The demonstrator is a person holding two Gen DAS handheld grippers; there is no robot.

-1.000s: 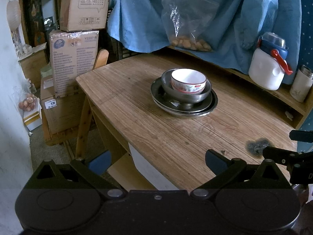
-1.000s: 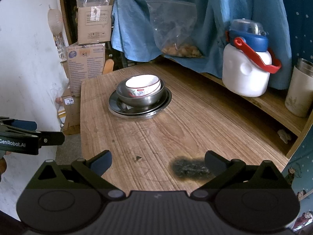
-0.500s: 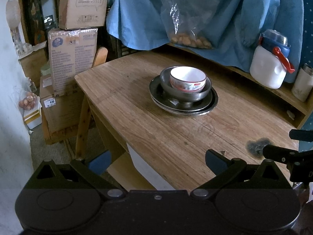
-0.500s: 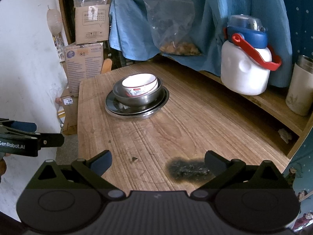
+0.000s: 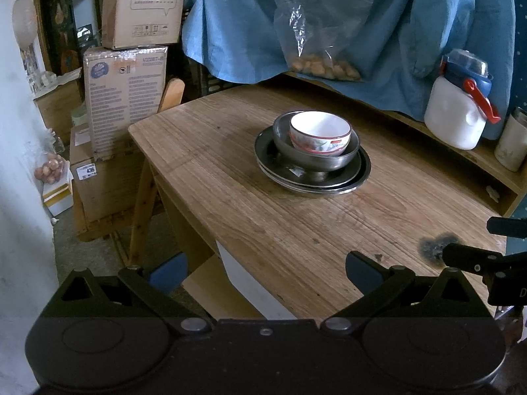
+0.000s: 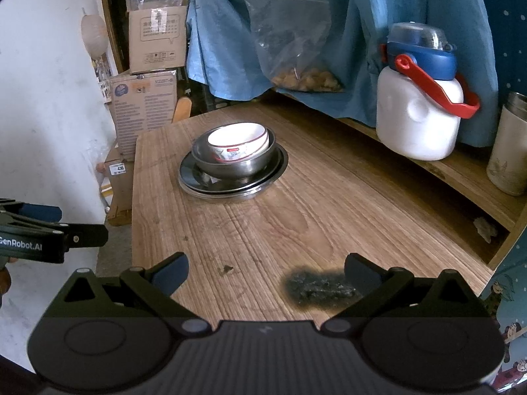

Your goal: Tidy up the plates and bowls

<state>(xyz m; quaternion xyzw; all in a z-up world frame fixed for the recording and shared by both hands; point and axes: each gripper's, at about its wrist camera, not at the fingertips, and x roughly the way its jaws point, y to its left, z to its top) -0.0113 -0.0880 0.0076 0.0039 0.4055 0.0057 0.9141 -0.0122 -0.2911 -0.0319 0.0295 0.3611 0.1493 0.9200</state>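
Wooden planks made up the worktop (image 5: 250, 197), which stood in a cluttered room with cardboard boxes (image 5: 128, 98) stacked beyond its far left corner and a blue cloth (image 5: 395, 26) hanging behind it. Ahead of both tools, near the middle of the worktop, sat one stack of dishes: metal plates (image 5: 313, 177) at the bottom, a metal bowl (image 5: 316, 158) on them, and a white bowl (image 5: 319, 133) with a red rim nested inside the metal one. From the right wrist view the same stack lay ahead and slightly to the left, with the plates (image 6: 230, 184), the metal bowl (image 6: 234, 164) and the white bowl (image 6: 237, 144) all touching in that order.

The left hand-held gripper (image 5: 266, 266) was released, its jaws spread wide and holding nothing, hanging over the near left edge of the worktop, well apart from the stack. The right hand-held gripper (image 6: 266, 268) was likewise released and empty, over the near edge. A dark scorched patch (image 6: 316, 286) marked the wood just beside its right finger. Each tool showed in the other's view: the right one (image 5: 494, 260) at the far right, the left one (image 6: 39, 237) at the far left.

Ahead and to the right, on a raised shelf (image 6: 461, 174), stood a white jug (image 6: 418, 121) with a blue lid and red handle, and beside it a pale tumbler (image 6: 509, 154). A clear bag (image 5: 316, 33) of brownish pieces hung in front of the cloth.
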